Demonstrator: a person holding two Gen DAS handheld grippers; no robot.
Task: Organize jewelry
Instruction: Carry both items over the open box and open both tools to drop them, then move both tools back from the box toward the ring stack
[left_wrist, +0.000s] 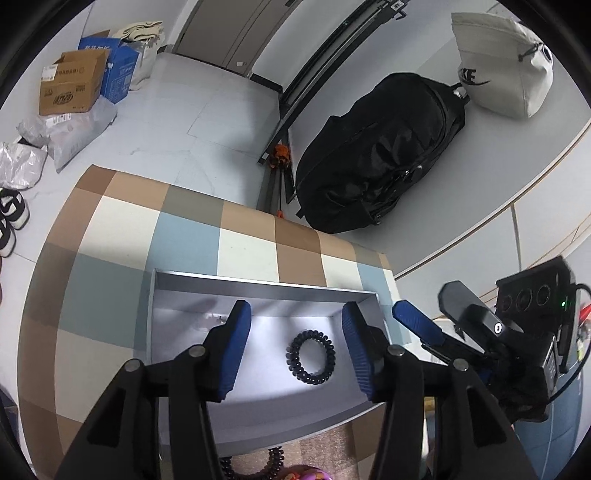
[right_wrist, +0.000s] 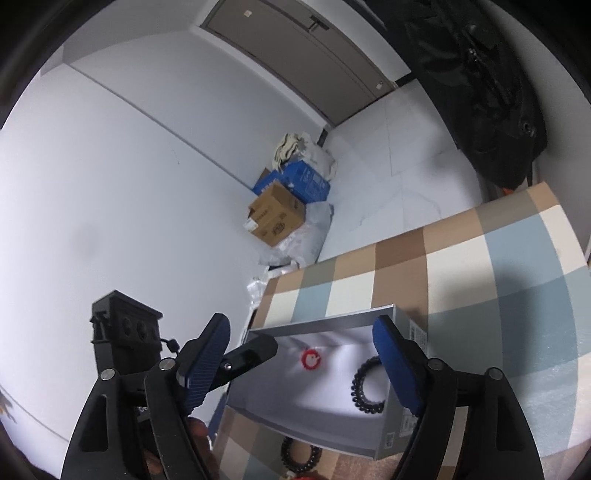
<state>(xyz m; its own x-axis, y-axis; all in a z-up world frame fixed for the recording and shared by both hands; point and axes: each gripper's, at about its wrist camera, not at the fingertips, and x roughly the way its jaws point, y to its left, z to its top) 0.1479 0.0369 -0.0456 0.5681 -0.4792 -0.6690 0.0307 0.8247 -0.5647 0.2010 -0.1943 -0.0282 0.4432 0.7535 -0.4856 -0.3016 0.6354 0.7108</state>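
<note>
Checked tablecloth (left_wrist: 122, 236), grey box (left_wrist: 258, 286); coiled hair tie (left_wrist: 311, 357)

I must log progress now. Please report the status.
Left gripper and right gripper: jaws open, empty. Black spiral hair tie lies inside box. Nothing blocks.

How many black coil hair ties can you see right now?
2. One lies inside the box, on its white floor. The other sits on the checked cloth just outside the box's near wall. More may be hidden below the frame.
</note>
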